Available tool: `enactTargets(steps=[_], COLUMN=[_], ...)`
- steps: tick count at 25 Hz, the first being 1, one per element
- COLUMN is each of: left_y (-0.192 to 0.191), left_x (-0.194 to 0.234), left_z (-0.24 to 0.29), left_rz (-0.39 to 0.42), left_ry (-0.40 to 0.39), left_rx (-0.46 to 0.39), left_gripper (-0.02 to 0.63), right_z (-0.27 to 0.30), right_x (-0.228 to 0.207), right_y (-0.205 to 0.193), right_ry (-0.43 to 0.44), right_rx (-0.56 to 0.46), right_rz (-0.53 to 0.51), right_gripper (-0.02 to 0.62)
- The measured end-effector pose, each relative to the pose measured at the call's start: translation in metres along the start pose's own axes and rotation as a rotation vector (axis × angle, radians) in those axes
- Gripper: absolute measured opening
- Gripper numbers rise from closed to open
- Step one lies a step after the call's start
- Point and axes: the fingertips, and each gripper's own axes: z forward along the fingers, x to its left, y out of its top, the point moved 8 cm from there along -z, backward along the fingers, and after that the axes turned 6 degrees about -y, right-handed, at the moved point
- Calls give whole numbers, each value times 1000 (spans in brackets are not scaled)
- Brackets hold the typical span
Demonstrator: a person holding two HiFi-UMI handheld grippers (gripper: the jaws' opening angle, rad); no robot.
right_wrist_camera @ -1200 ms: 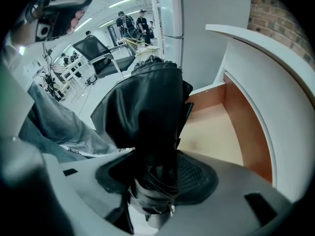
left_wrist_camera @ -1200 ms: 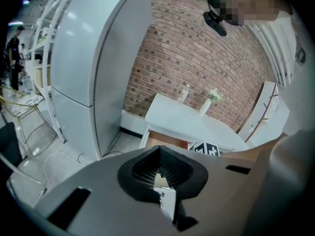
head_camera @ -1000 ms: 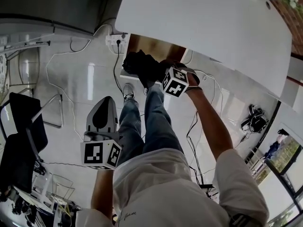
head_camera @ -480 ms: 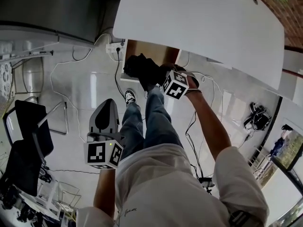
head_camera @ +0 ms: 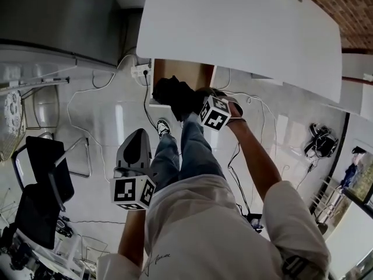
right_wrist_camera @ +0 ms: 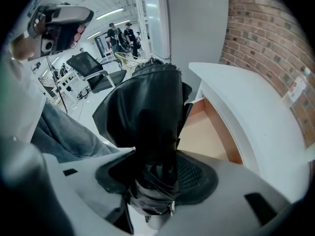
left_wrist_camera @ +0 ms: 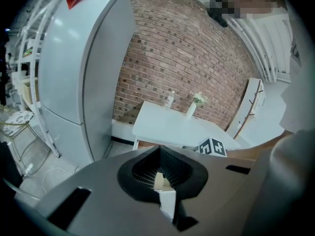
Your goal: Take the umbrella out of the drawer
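Observation:
A folded black umbrella (head_camera: 173, 93) hangs over the front of the open wooden drawer (head_camera: 182, 73) under the white table (head_camera: 245, 28). My right gripper (head_camera: 195, 101) is shut on it, with the marker cube toward me. In the right gripper view the umbrella (right_wrist_camera: 152, 117) rises out from between the dark pads (right_wrist_camera: 197, 173) of the right gripper (right_wrist_camera: 157, 181), and the drawer's bare bottom (right_wrist_camera: 209, 132) lies behind it. My left gripper (head_camera: 134, 147) hovers above the floor beside the person's left leg, apart from the umbrella. Its jaws are together on nothing (left_wrist_camera: 160, 181).
The person's jeans-clad legs (head_camera: 186, 150) stand in front of the drawer. Cables and a power strip (head_camera: 140, 70) lie on the floor by a grey cabinet (head_camera: 52, 16). A black chair (head_camera: 41, 174) is at the left, a dark bag (head_camera: 320, 144) at the right. A vase (left_wrist_camera: 193, 107) stands on the table.
My right gripper has risen a little with the umbrella above the drawer's front. The left gripper has also come up slightly.

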Motion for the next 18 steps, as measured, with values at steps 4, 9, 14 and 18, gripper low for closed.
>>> enactTargets(steps=[4, 9, 14, 18], left_y=[6, 14, 20, 25], left_x=[-2, -4, -3, -3], left_z=[-1, -6, -12, -15], left_rz=[7, 24, 27, 49], left_ry=[-14, -31, -43, -66], left_rx=[-14, -24, -30, -30], left_gripper=[17, 17, 17, 17], right_z=[-14, -30, -48, -63], right_x=[5, 12, 17, 21], right_y=[1, 4, 8, 12], right_ry=[-16, -36, -60, -85], right_rx=[-17, -35, -57, -69], right_rz=[27, 62, 97, 106], right_gripper=[235, 235, 235, 235])
